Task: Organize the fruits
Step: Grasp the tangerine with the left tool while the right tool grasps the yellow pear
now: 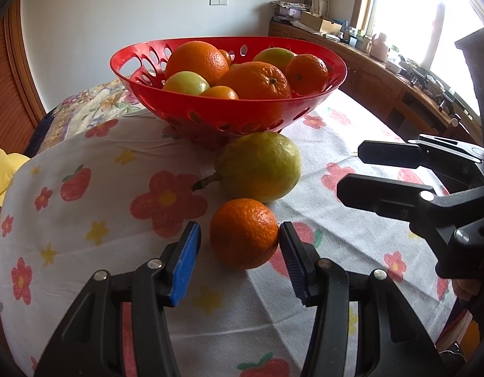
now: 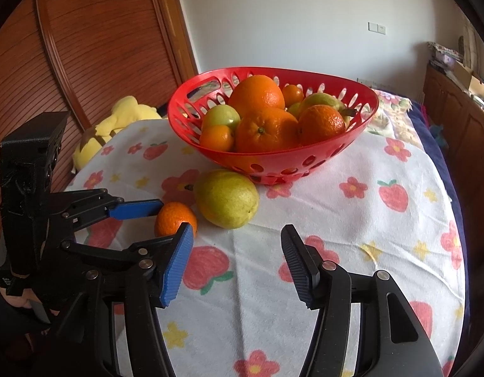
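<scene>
Left wrist view: my left gripper (image 1: 239, 245) brackets a small orange (image 1: 243, 233) on the flowered cloth (image 1: 100, 207); its right pad touches the peel, a gap shows at the left pad. A green pear (image 1: 261, 166) lies just behind, before the red basket (image 1: 229, 110) of fruit.

Right wrist view: my right gripper (image 2: 237, 260) stands open over bare cloth, holding nothing.

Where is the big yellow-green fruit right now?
In both views the yellow-green fruit lies on the flowered cloth, just in front of the red basket, touching the small orange.
</scene>
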`<action>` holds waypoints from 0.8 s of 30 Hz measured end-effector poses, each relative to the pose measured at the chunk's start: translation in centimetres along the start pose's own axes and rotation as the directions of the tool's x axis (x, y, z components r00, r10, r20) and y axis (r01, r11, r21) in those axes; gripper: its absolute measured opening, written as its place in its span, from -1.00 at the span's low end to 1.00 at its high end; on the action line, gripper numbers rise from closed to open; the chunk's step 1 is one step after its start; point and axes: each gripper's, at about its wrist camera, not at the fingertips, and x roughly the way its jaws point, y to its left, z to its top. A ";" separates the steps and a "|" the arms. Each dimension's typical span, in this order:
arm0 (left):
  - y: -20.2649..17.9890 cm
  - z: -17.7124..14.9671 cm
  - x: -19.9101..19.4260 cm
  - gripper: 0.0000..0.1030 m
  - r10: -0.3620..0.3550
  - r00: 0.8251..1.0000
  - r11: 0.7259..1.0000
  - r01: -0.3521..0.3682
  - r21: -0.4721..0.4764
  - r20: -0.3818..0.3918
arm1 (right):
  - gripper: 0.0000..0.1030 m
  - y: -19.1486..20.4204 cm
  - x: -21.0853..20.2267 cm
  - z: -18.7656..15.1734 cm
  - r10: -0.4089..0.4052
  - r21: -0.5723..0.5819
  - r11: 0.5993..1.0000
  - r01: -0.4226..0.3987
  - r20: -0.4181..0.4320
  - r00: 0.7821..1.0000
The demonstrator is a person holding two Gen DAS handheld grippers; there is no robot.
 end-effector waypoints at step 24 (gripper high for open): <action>1.9 -1.4 -2.7 -0.20 0.021 0.999 0.999 -0.020 -0.027 0.050 | 0.25 0.0 3.0 0.5 0.004 0.005 1.000 -0.004 -0.029 1.000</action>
